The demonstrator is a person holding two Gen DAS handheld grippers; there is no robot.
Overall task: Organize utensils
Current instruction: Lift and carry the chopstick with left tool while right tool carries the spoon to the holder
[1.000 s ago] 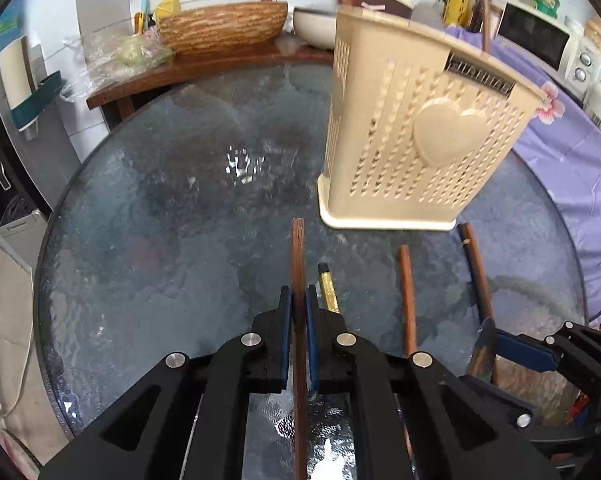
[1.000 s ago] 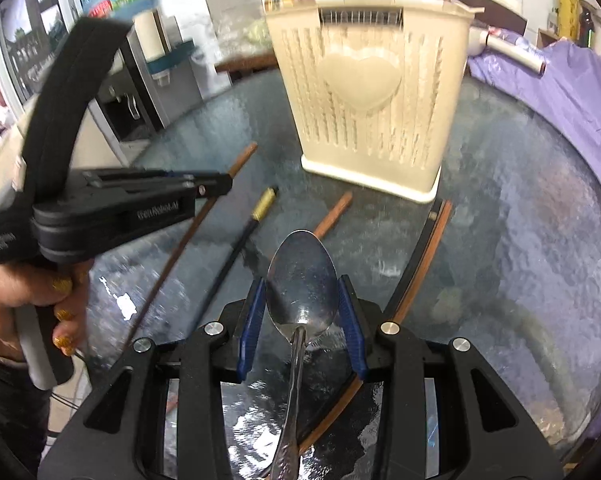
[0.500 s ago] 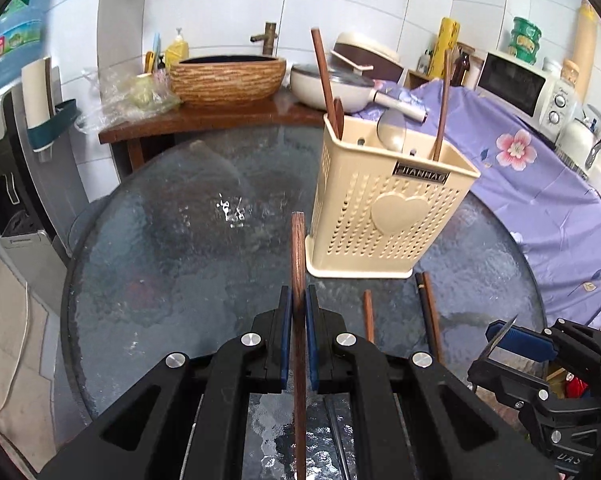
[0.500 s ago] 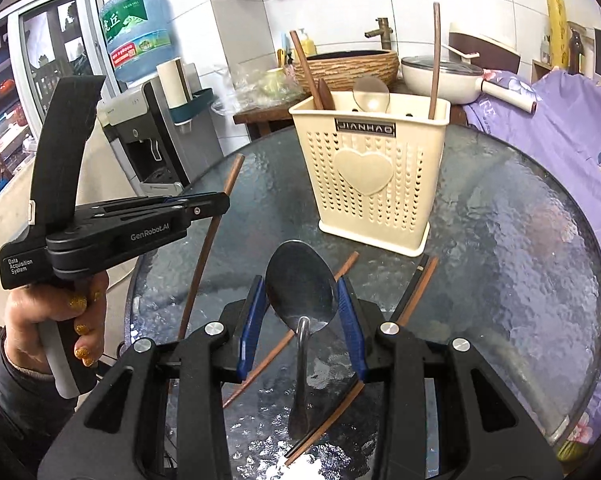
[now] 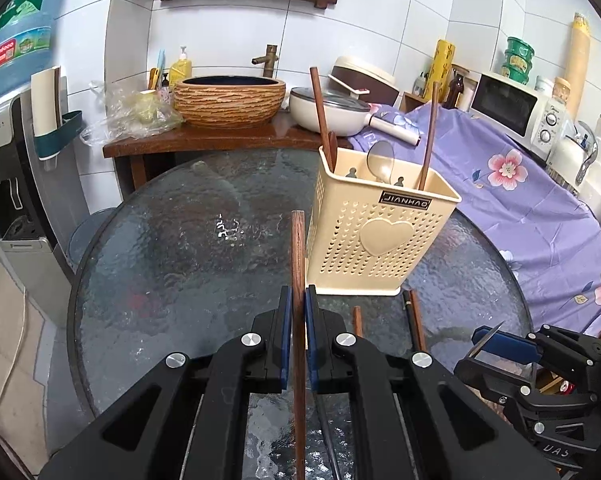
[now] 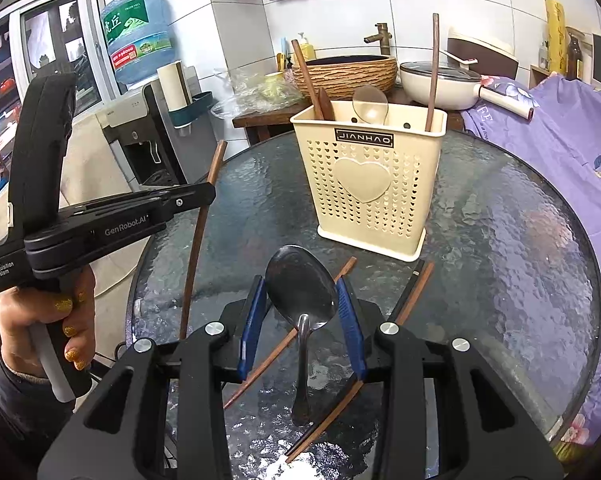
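Observation:
My left gripper (image 5: 298, 300) is shut on a brown wooden chopstick (image 5: 298, 264) and holds it above the glass table. It also shows in the right wrist view (image 6: 210, 194) with the chopstick (image 6: 198, 236). My right gripper (image 6: 302, 300) is shut on a metal spoon (image 6: 300, 288), held by the bowl, handle hanging down. The cream utensil basket (image 5: 374, 236) (image 6: 366, 176) stands ahead on the table with chopsticks and a spoon in it. Loose chopsticks (image 6: 410, 292) (image 5: 414, 318) lie on the table in front of it.
The round glass table (image 6: 500, 240) has a purple cloth (image 5: 532, 216) draped surface to its right. A wooden counter with a basin (image 5: 230, 100) and a pot (image 5: 328, 110) stands behind. A water dispenser (image 6: 140, 100) is at the left.
Both grippers have risen and pulled back from the table, each with its utensil. The basket now looks smaller and farther away, with its open top showing.

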